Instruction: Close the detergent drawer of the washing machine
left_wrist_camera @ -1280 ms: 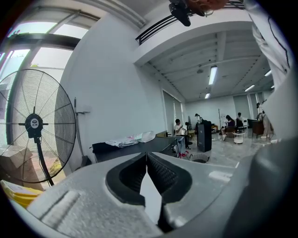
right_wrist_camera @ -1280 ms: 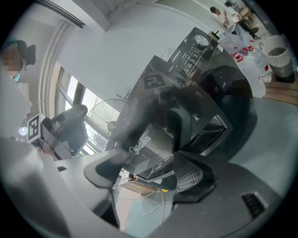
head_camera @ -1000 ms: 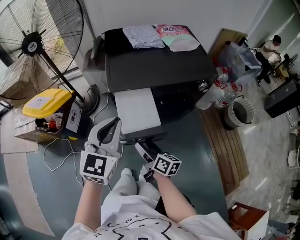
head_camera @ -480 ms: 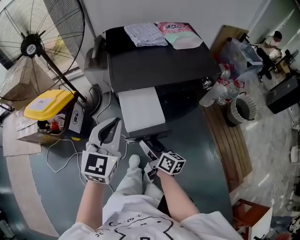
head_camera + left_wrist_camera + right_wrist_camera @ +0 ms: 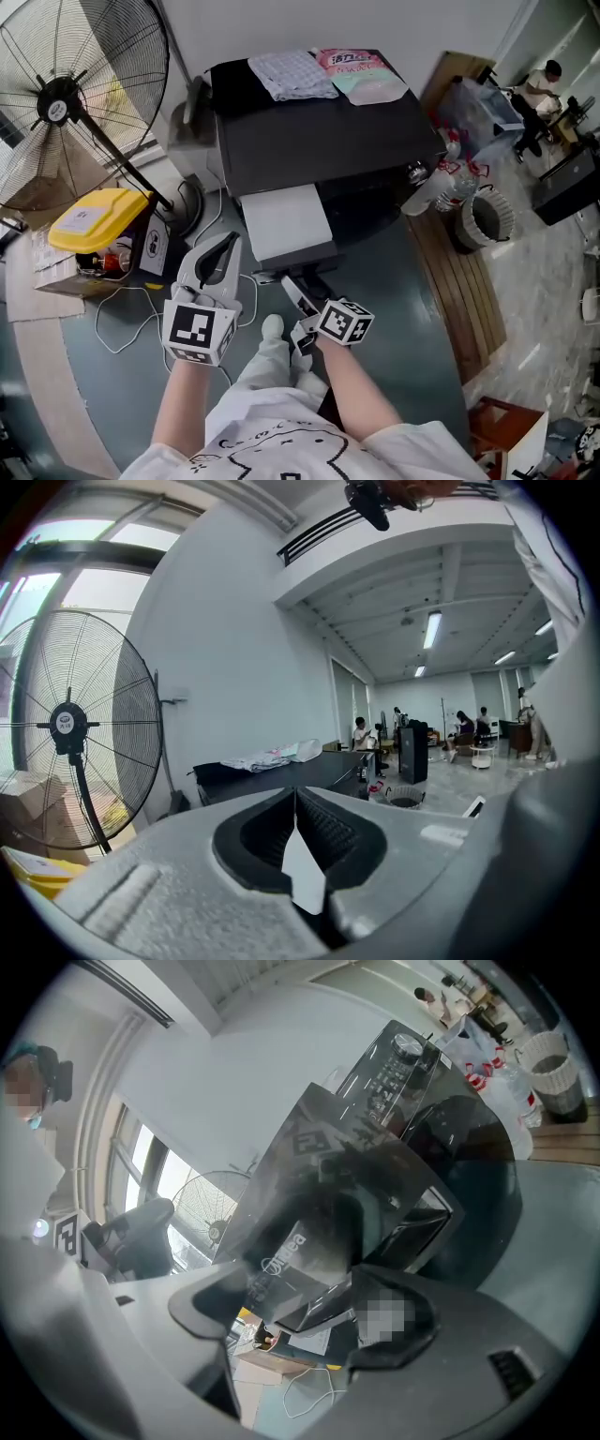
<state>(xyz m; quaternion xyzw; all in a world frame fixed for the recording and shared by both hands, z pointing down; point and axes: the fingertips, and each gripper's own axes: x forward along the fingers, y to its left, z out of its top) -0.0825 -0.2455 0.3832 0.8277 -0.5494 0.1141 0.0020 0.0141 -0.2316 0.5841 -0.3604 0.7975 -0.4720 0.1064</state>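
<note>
The black washing machine (image 5: pixel 319 131) stands ahead of me, its detergent drawer (image 5: pixel 286 223) pulled out toward me with a white top face. My right gripper (image 5: pixel 292 289) reaches to the drawer's dark front edge. In the right gripper view that dark front panel (image 5: pixel 319 1232), with a logo on it, lies between the jaws of the right gripper (image 5: pixel 309 1307), which is shut on it. To the drawer's left my left gripper (image 5: pixel 225 246) hangs with nothing in it. In its own view the left gripper (image 5: pixel 296 799) has its fingertips together, and the machine (image 5: pixel 281 775) lies beyond.
A checked cloth (image 5: pixel 292 73) and a pink detergent bag (image 5: pixel 366 75) lie on the machine. A large standing fan (image 5: pixel 56 103) and a yellow-lidded bin (image 5: pixel 89 217) are at the left, with a cable (image 5: pixel 122 309) on the floor. Bottles (image 5: pixel 441 183) and a basket (image 5: pixel 483 220) stand at the right.
The drawer's white top looks a little shorter than a second ago. The right gripper has stayed at its front edge, and the left gripper has hardly moved.
</note>
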